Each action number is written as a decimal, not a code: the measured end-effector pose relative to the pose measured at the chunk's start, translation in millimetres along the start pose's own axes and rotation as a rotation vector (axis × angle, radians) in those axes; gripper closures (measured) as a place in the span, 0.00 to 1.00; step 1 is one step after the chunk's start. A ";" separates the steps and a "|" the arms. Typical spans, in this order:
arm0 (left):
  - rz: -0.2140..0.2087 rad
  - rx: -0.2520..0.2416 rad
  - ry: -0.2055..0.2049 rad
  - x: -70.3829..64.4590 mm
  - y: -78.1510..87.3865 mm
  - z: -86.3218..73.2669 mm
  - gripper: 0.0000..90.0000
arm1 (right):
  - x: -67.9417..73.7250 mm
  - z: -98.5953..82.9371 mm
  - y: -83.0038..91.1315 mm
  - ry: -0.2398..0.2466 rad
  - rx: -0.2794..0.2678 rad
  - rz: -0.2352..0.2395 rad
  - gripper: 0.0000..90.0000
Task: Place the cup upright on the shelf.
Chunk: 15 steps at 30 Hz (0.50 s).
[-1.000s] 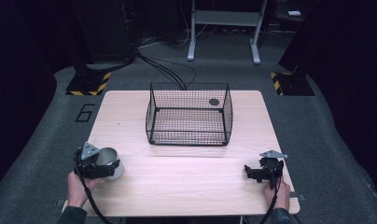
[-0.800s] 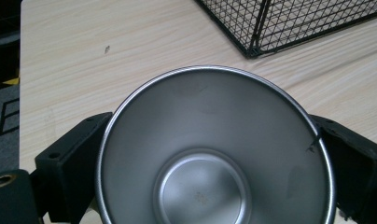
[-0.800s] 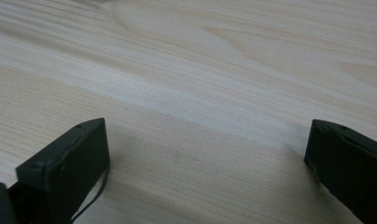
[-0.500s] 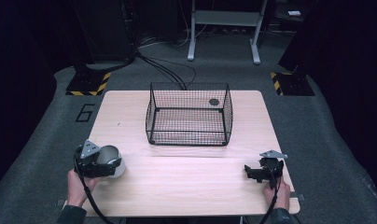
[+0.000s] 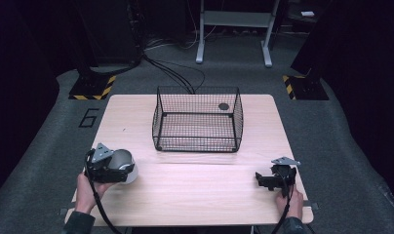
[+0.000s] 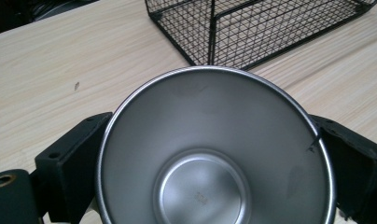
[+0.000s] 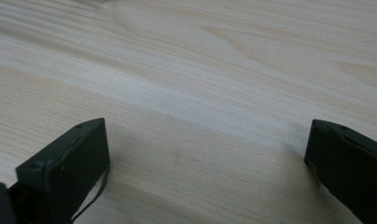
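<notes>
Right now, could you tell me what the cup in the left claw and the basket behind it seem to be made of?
The cup looks like brushed steel: grey, dull sheen, bright rolled rim, soft reflections inside. The basket appears to be thin metal wire with a black coating, probably paint, woven in an open grid. The table shows pale wood grain, possibly laminate.

The left gripper view's bottom edge cuts off the steel cup (image 6: 214,154) and the tongs' black jaws.
</notes>
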<state>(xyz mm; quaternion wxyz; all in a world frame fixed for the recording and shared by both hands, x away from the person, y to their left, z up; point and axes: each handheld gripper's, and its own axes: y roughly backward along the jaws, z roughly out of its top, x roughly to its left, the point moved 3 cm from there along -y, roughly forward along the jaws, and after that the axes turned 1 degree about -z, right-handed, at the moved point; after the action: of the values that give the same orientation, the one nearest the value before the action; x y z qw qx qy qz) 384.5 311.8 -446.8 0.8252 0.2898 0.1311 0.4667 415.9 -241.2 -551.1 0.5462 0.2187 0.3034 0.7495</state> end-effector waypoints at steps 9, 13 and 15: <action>-0.030 -0.005 -0.029 -11.7 -5.2 10.5 0.07 | -0.1 0.0 0.0 0.000 0.000 -0.001 0.00; -0.045 0.002 -0.048 -18.1 -8.5 15.1 0.07 | -0.1 0.0 0.0 0.000 0.000 -0.001 0.00; -0.053 0.002 -0.055 -21.3 -10.5 17.2 0.07 | 0.0 0.0 0.0 0.000 0.001 -0.001 0.00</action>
<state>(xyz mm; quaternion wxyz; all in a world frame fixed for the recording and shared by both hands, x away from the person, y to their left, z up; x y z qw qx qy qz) 388.8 283.5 -440.6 0.8403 0.2998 0.1165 0.4365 415.9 -241.2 -551.1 0.5466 0.2188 0.3037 0.7490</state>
